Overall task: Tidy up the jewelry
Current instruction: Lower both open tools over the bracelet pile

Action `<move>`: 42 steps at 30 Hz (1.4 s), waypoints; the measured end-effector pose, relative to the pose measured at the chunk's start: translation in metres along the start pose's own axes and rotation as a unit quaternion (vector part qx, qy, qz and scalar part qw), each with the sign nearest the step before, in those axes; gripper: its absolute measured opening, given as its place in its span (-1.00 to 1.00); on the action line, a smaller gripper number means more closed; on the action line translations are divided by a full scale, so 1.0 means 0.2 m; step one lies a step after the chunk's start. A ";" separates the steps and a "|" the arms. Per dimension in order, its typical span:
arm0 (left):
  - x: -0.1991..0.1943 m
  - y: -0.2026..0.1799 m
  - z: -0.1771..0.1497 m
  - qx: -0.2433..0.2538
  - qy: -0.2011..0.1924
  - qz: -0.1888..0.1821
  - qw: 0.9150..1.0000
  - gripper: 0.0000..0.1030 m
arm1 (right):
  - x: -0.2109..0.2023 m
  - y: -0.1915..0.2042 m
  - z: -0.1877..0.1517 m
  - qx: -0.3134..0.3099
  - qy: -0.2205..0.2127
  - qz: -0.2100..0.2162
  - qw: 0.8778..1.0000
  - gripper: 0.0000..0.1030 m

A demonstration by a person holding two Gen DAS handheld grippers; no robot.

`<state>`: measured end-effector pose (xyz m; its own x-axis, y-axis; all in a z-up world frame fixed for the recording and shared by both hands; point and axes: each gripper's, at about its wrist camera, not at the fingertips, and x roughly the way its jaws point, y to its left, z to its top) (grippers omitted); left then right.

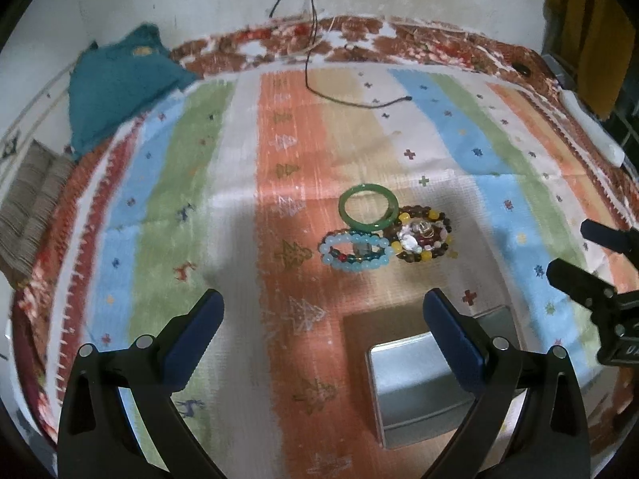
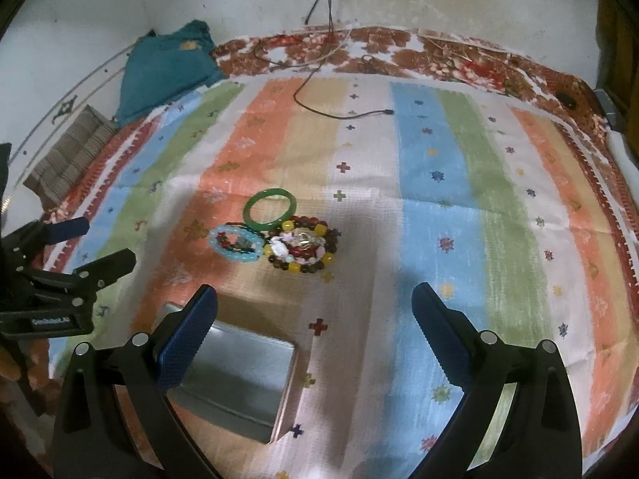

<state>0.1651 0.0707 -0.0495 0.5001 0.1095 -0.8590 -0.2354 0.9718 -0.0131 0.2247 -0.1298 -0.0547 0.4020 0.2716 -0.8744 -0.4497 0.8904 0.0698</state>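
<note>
A green bangle (image 1: 368, 210) (image 2: 270, 208), a light blue bead bracelet (image 1: 354, 250) (image 2: 237, 244) and a brown and yellow bead bracelet (image 1: 419, 238) (image 2: 305, 249) lie bunched on the striped cloth (image 1: 287, 167) (image 2: 431, 199). An open metal tin (image 1: 415, 391) (image 2: 239, 379) sits nearer the cameras. My left gripper (image 1: 322, 311) is open and empty, above the cloth short of the jewelry, its right finger over the tin. My right gripper (image 2: 313, 307) is open and empty, short of the jewelry, its left finger over the tin. Each gripper shows in the other's view, the right (image 1: 575, 253) and the left (image 2: 100, 245).
A teal cloth (image 1: 120, 88) (image 2: 167, 72) and a woven brown mat (image 1: 28, 215) (image 2: 68, 155) lie at the back left. A black cable (image 1: 351, 99) (image 2: 339, 113) hangs from the wall onto the cloth. A white object (image 1: 595, 131) lies at the right edge.
</note>
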 end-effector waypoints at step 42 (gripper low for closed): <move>0.63 0.05 0.18 0.043 0.103 0.018 0.994 0.41 | 0.54 -0.06 0.19 0.001 0.083 -0.008 0.996 0.68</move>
<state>0.2565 0.1014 -0.1399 0.3100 0.1075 -0.9446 -0.1739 0.9832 0.0548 0.3046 -0.0979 -0.1318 0.2706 0.1935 -0.9431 -0.4425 0.8950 0.0566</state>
